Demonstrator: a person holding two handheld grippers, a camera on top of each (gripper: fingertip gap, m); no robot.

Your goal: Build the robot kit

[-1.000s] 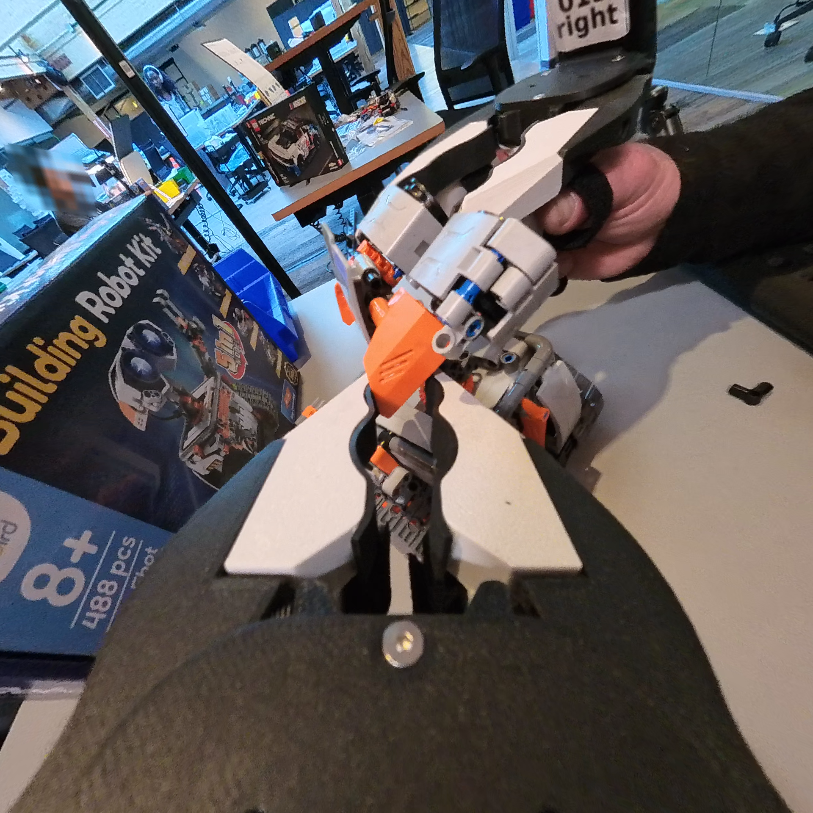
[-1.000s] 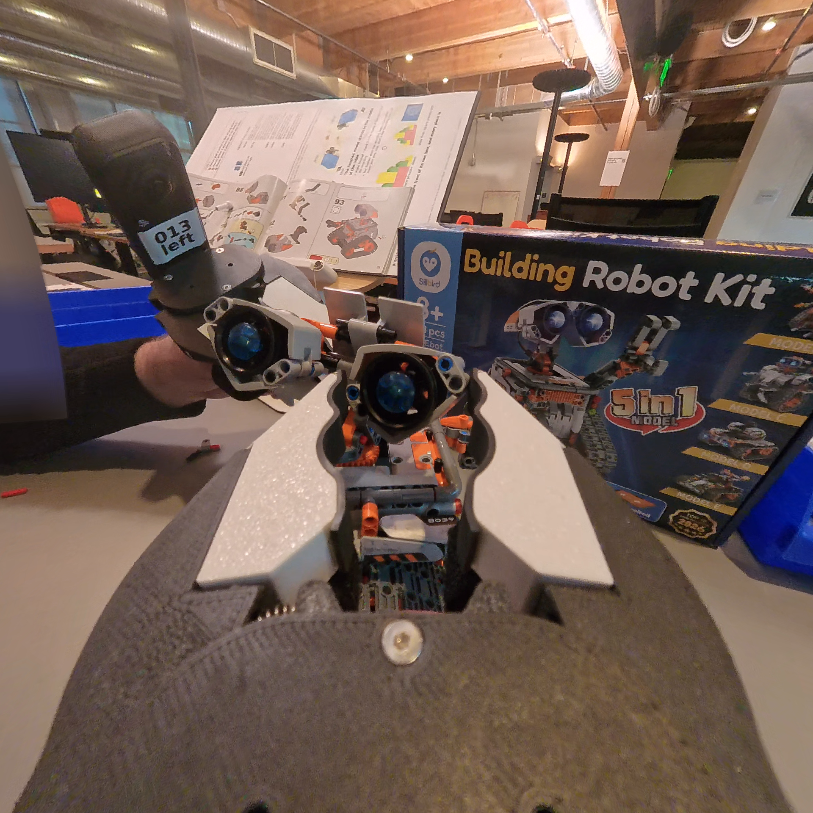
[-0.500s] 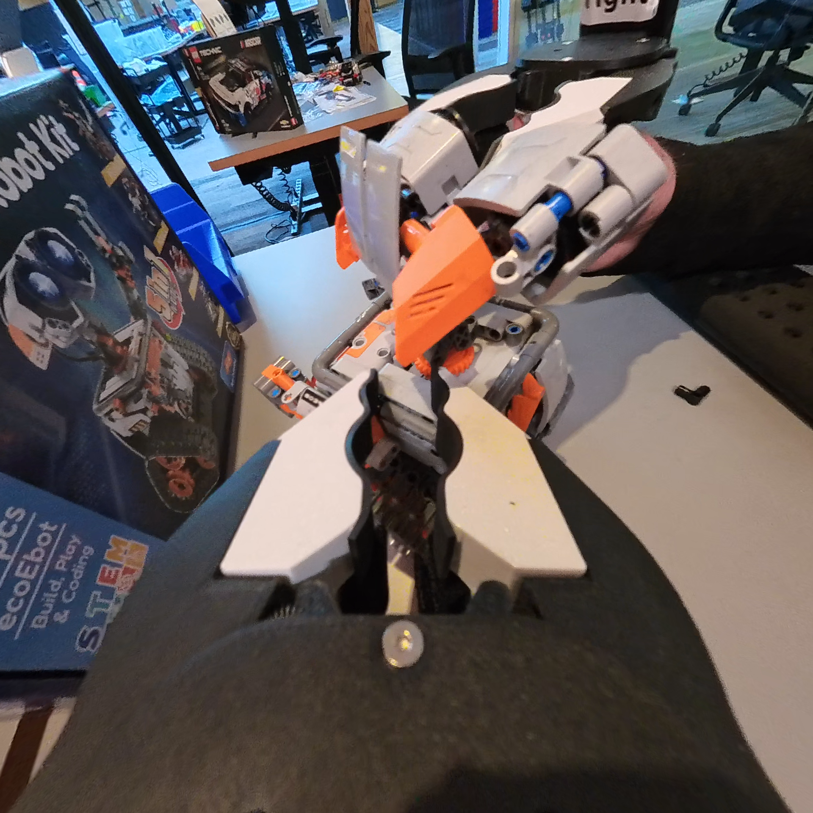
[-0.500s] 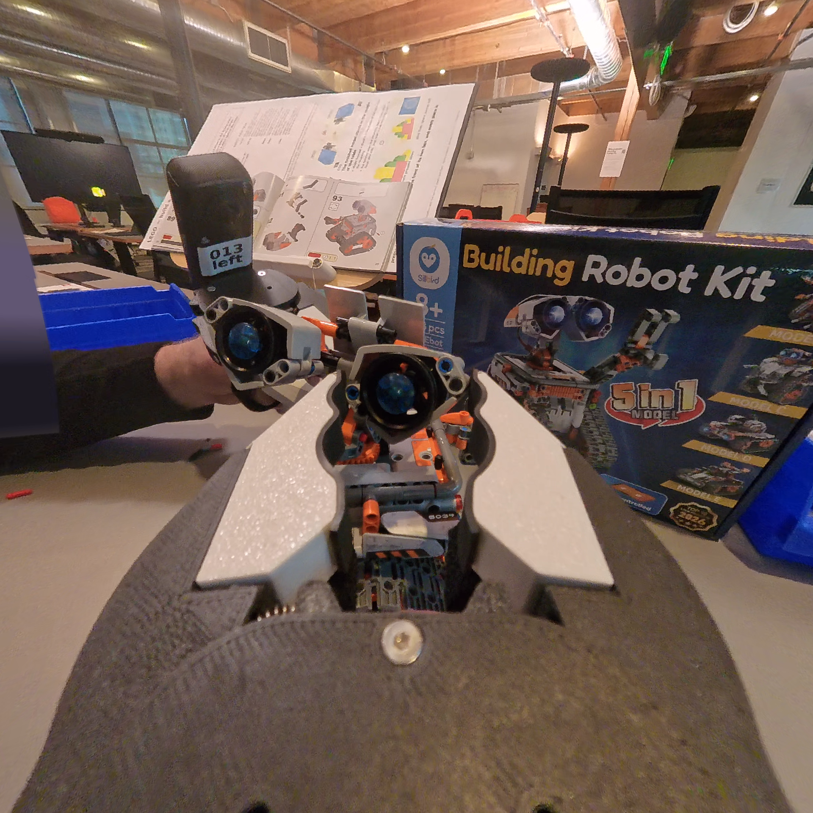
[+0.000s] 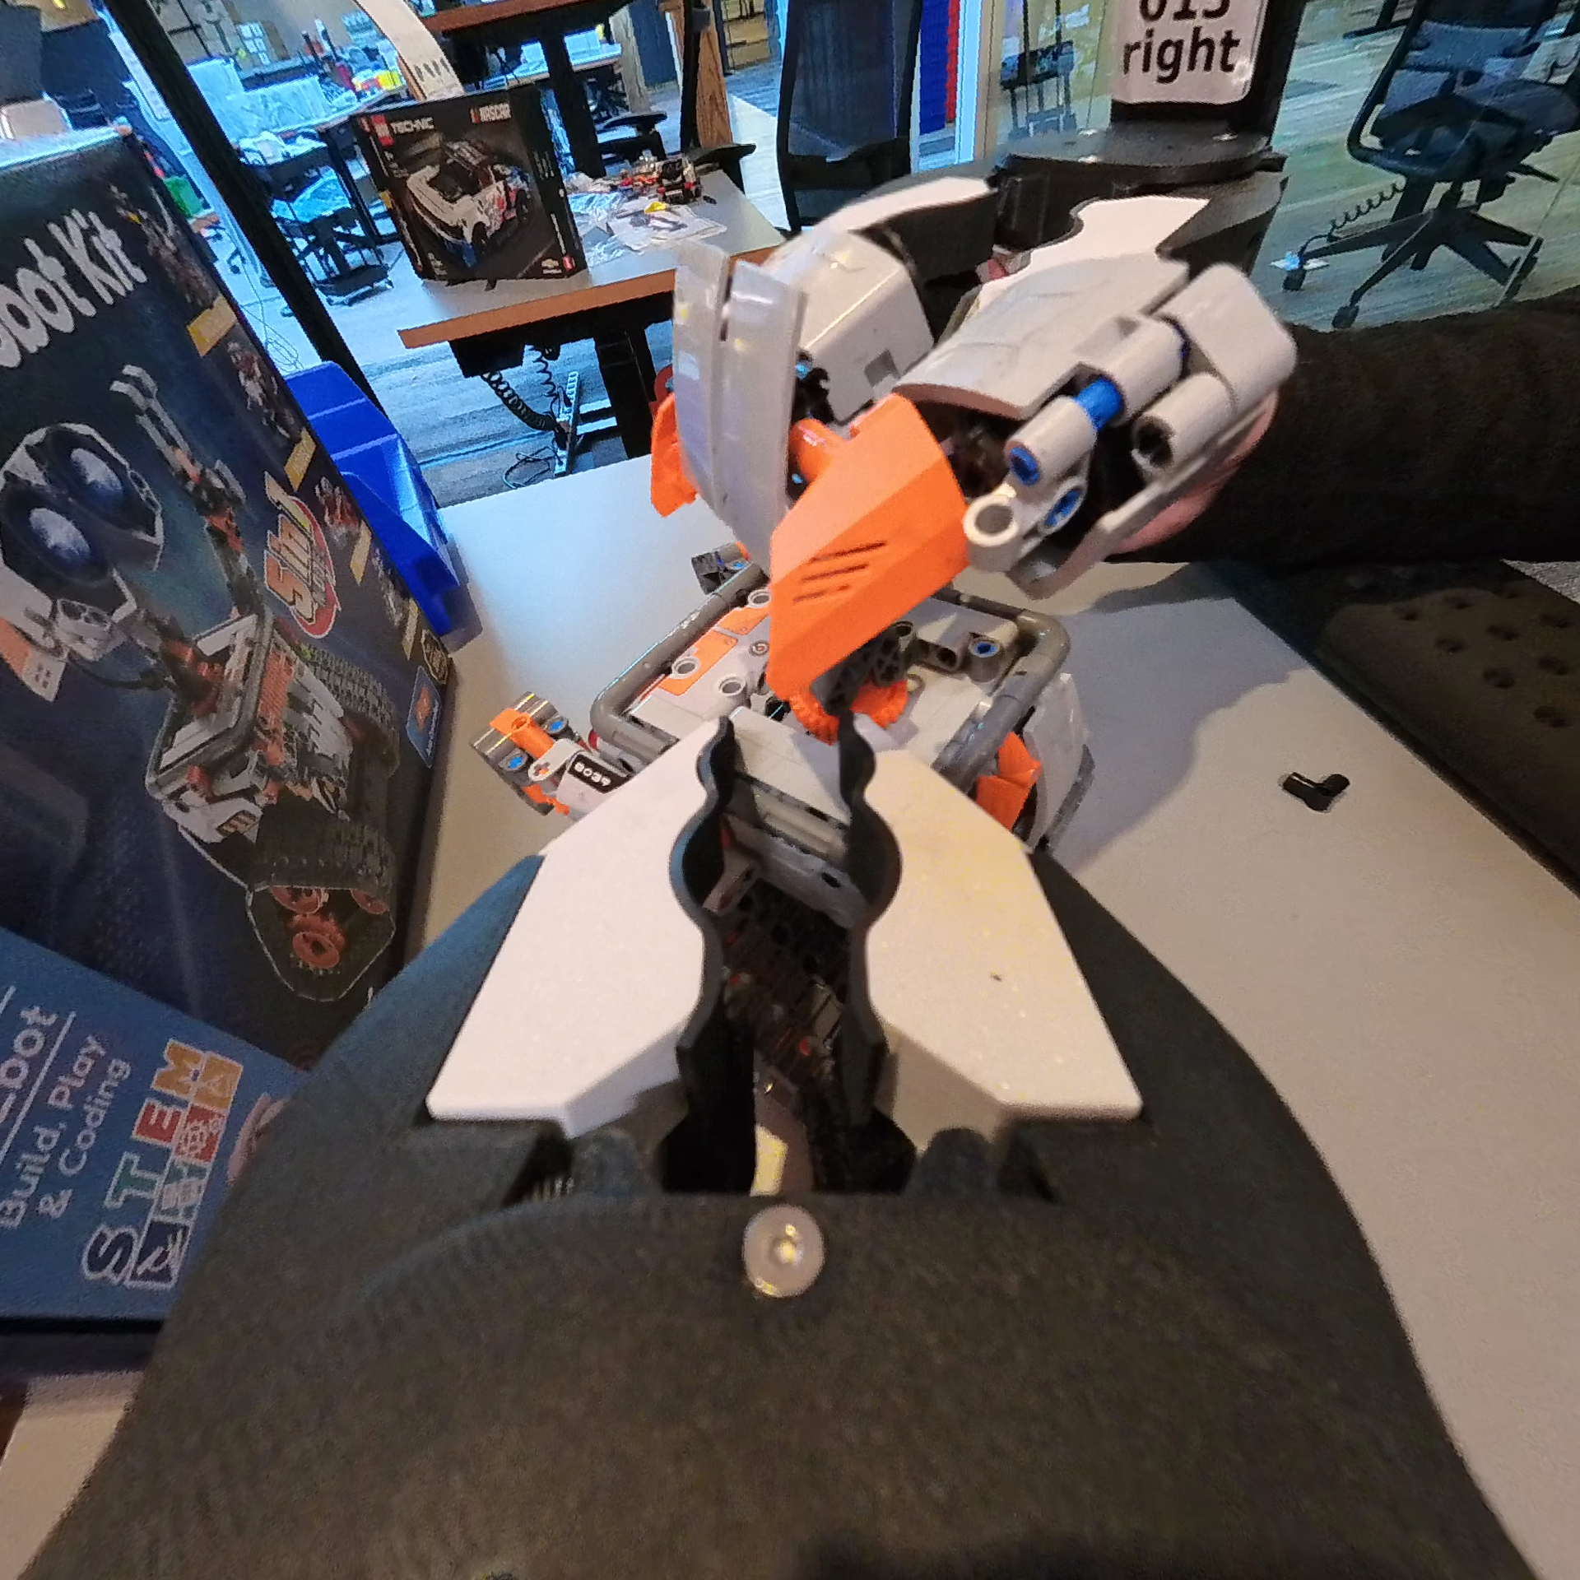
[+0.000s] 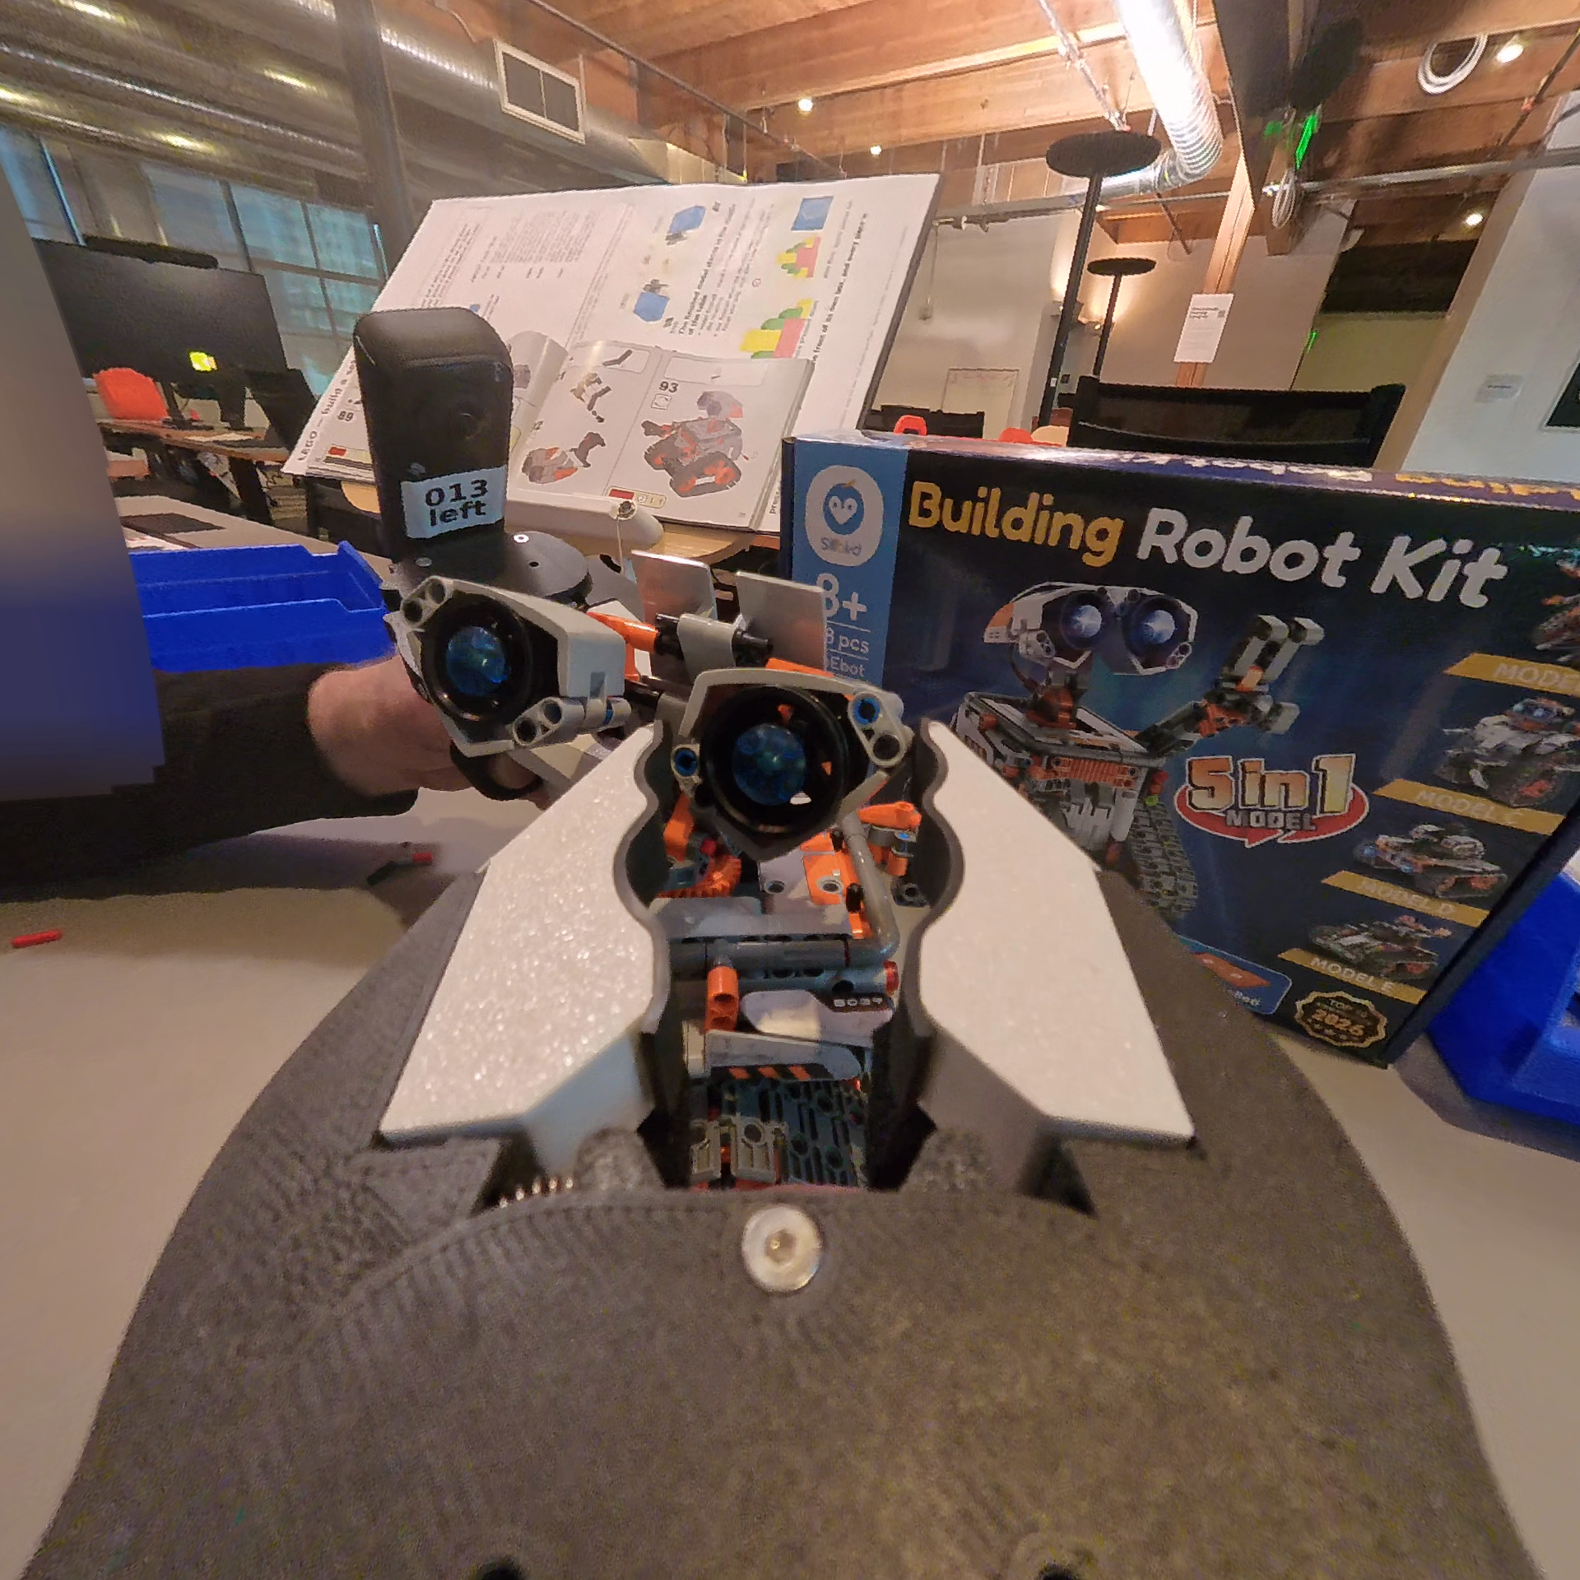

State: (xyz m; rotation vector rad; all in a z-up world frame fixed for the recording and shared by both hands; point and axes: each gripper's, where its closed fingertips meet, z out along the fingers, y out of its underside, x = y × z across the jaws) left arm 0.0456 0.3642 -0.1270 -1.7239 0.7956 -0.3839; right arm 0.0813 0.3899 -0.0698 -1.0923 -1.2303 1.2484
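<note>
A grey and orange brick-built robot model (image 5: 821, 684) stands on the white table (image 5: 1282, 1069). My left gripper (image 5: 782, 744) is shut on the back of its body, low down. My right gripper (image 6: 787, 744) is shut on the model's head, its fingers on either side of one round blue-lensed eye (image 6: 769, 761); the other eye (image 6: 479, 667) sticks out to the left. In the left wrist view the head (image 5: 863, 547) tilts above the body, with the right gripper (image 5: 1069, 282) and a hand behind it. The left gripper (image 6: 453, 513) shows behind the head in the right wrist view.
A dark blue robot-kit box (image 5: 214, 684) stands close on the left of the model; it also shows in the right wrist view (image 6: 1197, 684). Blue bins (image 6: 248, 607) and an open instruction booklet (image 6: 650, 359) stand behind. A small black piece (image 5: 1312, 787) and a red piece (image 6: 34, 938) lie on the table. The left gripper's tips are roughly 8 cm from the right gripper's.
The left gripper has swung and stands more upright on the model, so more of the body shows. The head looks tilted further off the body. The right gripper keeps its hold.
</note>
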